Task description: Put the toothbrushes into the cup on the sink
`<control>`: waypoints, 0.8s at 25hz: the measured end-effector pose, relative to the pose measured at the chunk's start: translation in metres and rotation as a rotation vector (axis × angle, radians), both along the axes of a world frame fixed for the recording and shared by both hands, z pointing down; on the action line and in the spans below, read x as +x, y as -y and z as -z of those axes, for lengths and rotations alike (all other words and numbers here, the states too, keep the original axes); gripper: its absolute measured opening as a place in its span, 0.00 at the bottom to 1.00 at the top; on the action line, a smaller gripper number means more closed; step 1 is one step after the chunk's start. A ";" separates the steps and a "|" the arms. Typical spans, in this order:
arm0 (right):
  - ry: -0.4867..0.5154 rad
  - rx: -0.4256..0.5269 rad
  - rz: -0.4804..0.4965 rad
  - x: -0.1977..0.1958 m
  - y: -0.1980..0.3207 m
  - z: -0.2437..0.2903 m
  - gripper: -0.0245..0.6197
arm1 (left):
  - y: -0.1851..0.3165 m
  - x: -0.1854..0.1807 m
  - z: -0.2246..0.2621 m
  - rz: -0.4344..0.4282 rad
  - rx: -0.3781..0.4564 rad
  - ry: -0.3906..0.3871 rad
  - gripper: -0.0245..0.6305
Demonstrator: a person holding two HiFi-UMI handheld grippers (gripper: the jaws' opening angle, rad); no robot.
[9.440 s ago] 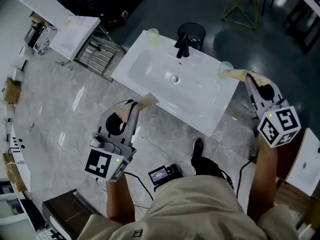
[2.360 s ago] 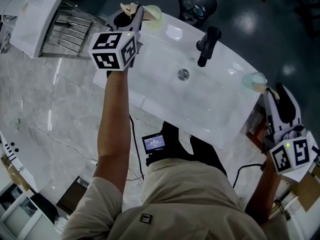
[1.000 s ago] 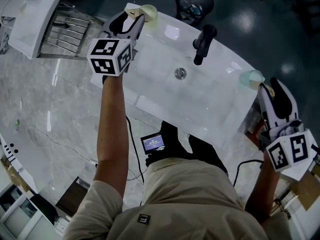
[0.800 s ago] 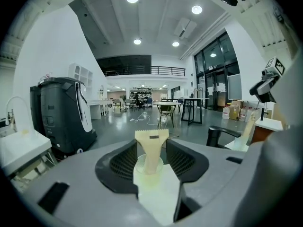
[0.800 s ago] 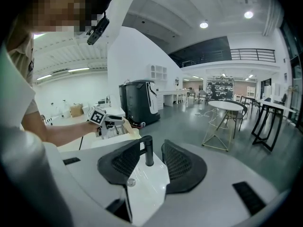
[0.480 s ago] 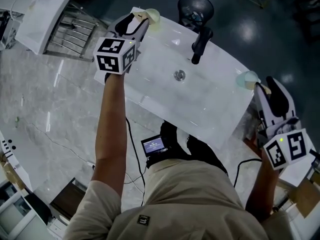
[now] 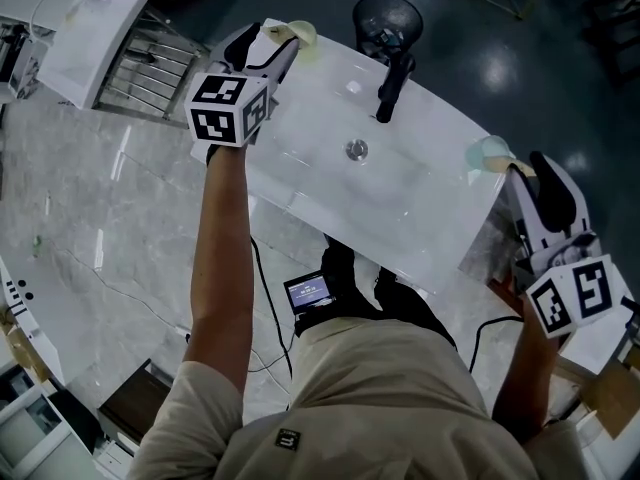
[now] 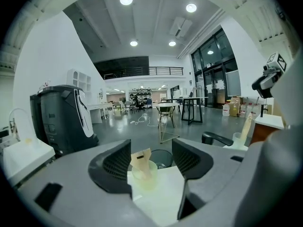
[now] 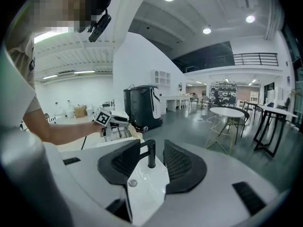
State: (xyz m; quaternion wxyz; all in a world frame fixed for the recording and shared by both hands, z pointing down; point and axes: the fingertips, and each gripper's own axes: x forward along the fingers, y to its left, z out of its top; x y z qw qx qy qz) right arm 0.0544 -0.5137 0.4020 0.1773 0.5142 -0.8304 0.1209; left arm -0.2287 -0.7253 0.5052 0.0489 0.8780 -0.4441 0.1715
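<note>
left tool (image 8: 151, 148): jaws opening, toothbrush (image 8: 140, 160) standing between them, not pinched | toothbrush sits in cup (image 8: 144, 176) at sink (image 7: 400, 208) 11 o'clock corner | right tool (image 9: 151, 146): spread, empty, near second cup (image 7: 490, 153) at sink's 3 o'clock

I have open room across the white rectangular sink (image 7: 400, 203); its tall black tap (image 7: 390, 76) blocks the far edge midway, a pale yellow-green plastic cup (image 7: 303, 34) the left corner, a pale bluish cup (image 7: 490, 152) the right.
</note>
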 end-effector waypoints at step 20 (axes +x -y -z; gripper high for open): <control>0.071 0.142 0.158 -0.015 -0.052 0.076 0.13 | -0.172 0.010 0.203 0.007 0.303 -0.056 0.05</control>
